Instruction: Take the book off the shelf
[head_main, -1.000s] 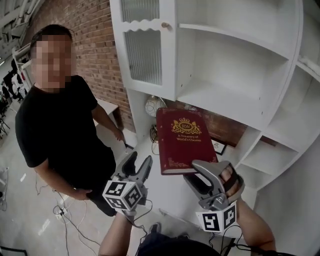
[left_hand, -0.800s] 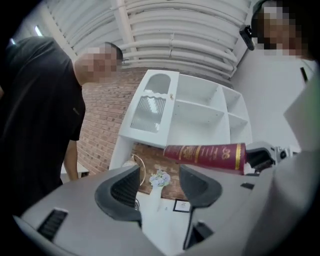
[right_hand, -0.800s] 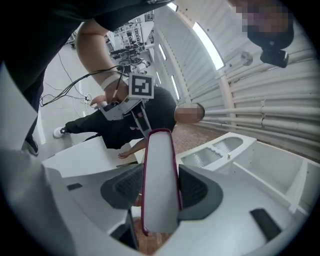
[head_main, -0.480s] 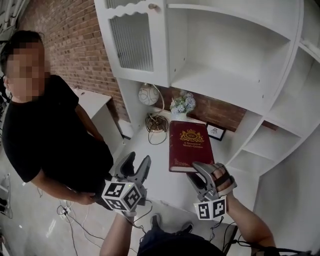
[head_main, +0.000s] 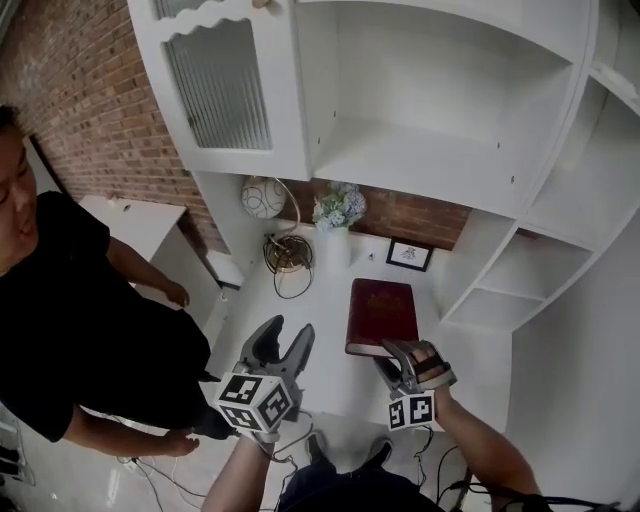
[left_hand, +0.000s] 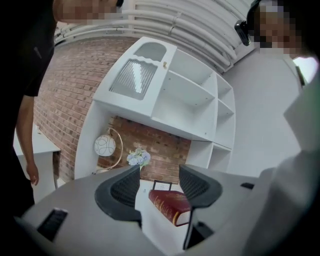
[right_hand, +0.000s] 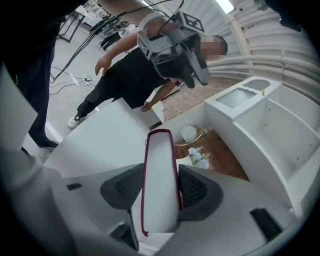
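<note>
A dark red hardback book (head_main: 381, 312) lies nearly flat, low over the white desk top (head_main: 300, 320) below the shelves. I cannot tell whether it touches the desk. My right gripper (head_main: 402, 357) is shut on its near edge. In the right gripper view the pale page edge of the book (right_hand: 160, 180) fills the gap between the right gripper's (right_hand: 159, 192) pads. To the left of the book my left gripper (head_main: 283, 336) stands open and empty. In the left gripper view the book (left_hand: 172, 205) shows beyond the left gripper (left_hand: 159, 186).
The white shelf unit (head_main: 430, 170) above stands bare, with a ribbed-glass door (head_main: 215, 90) at its left. At the back of the desk are a round lamp (head_main: 262, 197), a flower vase (head_main: 338, 208) and a small picture frame (head_main: 409, 255). A person in black (head_main: 70, 320) stands at the left.
My right gripper has carried the book down from in front of the shelves to just above the desk. The left gripper has sunk a little and stayed open.
</note>
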